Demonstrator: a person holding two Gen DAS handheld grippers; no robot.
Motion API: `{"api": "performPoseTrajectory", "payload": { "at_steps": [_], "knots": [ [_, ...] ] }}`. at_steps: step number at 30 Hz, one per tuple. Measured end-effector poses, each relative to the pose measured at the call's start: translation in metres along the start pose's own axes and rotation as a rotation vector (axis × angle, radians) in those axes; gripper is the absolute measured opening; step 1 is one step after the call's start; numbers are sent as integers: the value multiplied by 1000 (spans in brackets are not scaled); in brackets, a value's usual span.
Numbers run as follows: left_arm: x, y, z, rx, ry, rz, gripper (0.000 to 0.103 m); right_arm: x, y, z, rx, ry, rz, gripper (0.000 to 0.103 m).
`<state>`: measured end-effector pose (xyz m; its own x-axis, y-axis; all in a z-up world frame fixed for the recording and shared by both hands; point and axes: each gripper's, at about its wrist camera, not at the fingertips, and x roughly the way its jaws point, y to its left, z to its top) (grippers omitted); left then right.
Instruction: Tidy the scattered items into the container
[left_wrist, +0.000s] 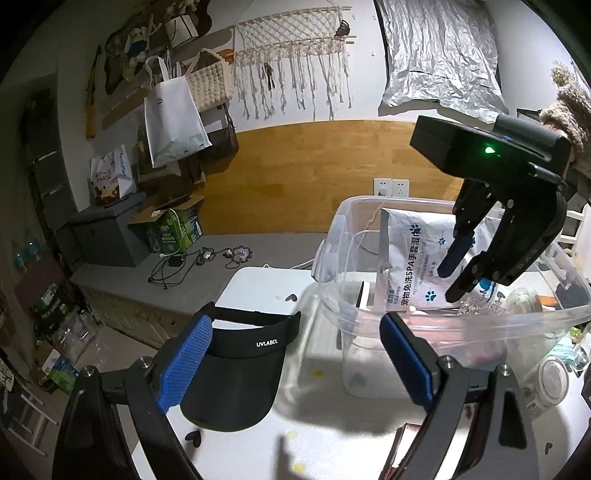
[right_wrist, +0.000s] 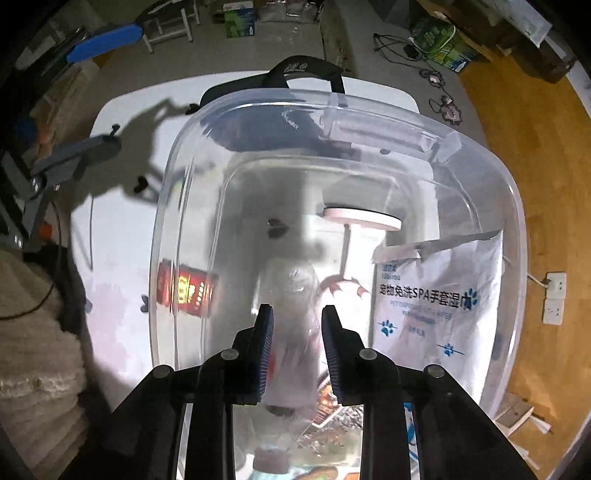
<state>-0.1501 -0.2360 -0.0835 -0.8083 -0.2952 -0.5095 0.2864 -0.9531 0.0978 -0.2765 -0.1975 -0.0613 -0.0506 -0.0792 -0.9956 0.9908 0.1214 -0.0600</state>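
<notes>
Black visor (left_wrist: 236, 369) beside container (left_wrist: 332, 236) wall

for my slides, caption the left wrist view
Open left gripper near a black visor on the table; right gripper above the clear bin.

Black visor (left_wrist: 236, 373) flat on table — wipes pack (left_wrist: 413, 258) upright in clear bin (left_wrist: 332, 236).

Black visor (left_wrist: 236, 369) band reads "UVLABCL". White pouch (left_wrist: 417, 266) in bin, 2 o'clock of visor: "宠物免洗SPA手套湿巾", paw prints.
</notes>
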Motion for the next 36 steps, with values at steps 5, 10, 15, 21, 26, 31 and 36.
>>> {"api": "performPoseTrajectory", "payload": {
  "at_steps": [5, 10, 15, 21, 26, 31, 36],
  "knots": [
    [-1, 0, 0, -1, 1, -8, 93, 11, -12, -7, 69, -12, -87, 28],
    [-4, -3, -1, 5, 2, -24, 93, 23, -28, -53, 136, 51, -91, 41],
    [2, -8, 4, 12, 4, -42, 93, 44, -18, -95, 166, 148, 48, 63],
    [0, -14, 8, 39, -12, -49, 93, 68, -24, -122, 190, 282, 125, 63],
    [3, -13, 8, 27, -4, -47, 93, 88, -11, -126, 81, 383, 76, 63],
    [4, -15, 9, 24, -2, -54, 93, 110, -1, -113, 33, 343, 39, 50],
    [5, -20, 9, 42, -1, -62, 93, 115, 0, -78, 54, 223, 37, 35]
  ]
}}
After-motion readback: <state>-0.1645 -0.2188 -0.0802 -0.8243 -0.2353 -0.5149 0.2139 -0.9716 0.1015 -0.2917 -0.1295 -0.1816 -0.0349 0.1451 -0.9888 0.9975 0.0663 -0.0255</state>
